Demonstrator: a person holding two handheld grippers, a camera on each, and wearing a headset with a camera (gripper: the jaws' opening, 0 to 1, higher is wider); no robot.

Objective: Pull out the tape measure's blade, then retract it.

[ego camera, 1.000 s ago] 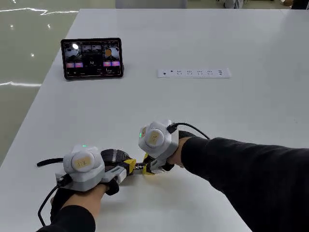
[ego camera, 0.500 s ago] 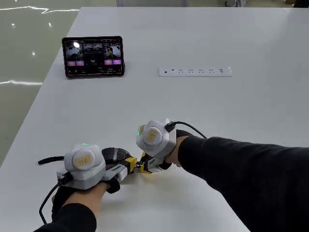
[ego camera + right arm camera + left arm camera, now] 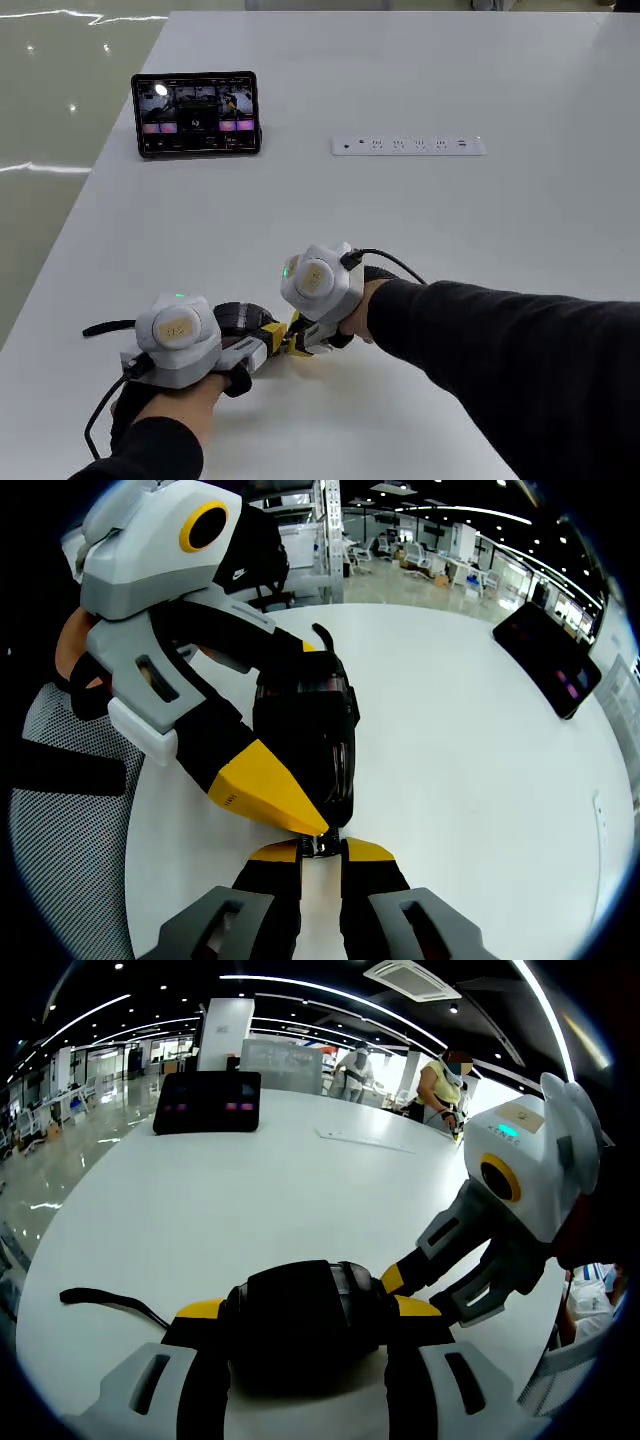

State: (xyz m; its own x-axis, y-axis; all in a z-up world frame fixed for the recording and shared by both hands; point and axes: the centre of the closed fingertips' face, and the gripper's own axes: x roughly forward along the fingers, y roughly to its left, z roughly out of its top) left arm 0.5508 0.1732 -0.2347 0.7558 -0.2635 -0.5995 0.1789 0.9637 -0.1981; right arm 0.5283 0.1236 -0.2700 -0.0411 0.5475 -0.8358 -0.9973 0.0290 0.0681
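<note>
The left gripper (image 3: 305, 1312) has its 2 jaws clamped on either side of the black tape measure (image 3: 305, 730). The tape measure's wrist strap (image 3: 105, 1300) trails over the white table (image 3: 420, 230) to the left of those jaws. Just ahead of them, nearly tip to tip, the right gripper (image 3: 320, 852) has its 2 jaws pinched together on the blade tip (image 3: 322, 846) right at the case's mouth, with a tablet (image 3: 197, 113) and a power strip (image 3: 408, 146) well beyond both grippers.
</note>
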